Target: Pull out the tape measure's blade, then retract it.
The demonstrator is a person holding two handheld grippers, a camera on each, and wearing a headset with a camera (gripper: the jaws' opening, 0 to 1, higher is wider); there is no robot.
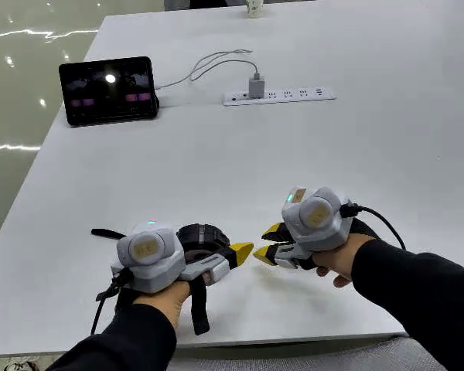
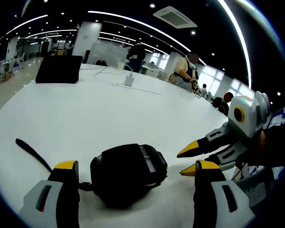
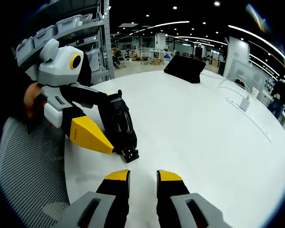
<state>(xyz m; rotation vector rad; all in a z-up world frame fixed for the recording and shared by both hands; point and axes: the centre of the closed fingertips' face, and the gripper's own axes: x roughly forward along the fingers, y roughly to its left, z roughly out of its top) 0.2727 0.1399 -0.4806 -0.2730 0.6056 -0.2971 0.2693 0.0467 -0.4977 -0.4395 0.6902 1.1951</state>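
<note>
We hold our left claw (image 2: pixel 135 167) low, its jaws spread wide. Our right claw (image 3: pixel 144 176) points at it, tips nearly meeting (its jaws sit close, with a narrow gap between). The left hand (image 1: pixel 166 297) and right hand (image 1: pixel 336 259), both dark-sleeved, grip from behind.

Black tape measure (image 2: pixel 128 173) on white table (image 1: pixel 294 154), blade retracted.

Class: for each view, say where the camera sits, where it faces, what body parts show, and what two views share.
Head view: headset, facing down over the table; left hand, right hand, sleeves.
Left gripper view: on left gripper, facing tape, right gripper; right hand.
Right gripper view: on right gripper, facing left gripper, tape; left hand.
Shared by all: tape.
</note>
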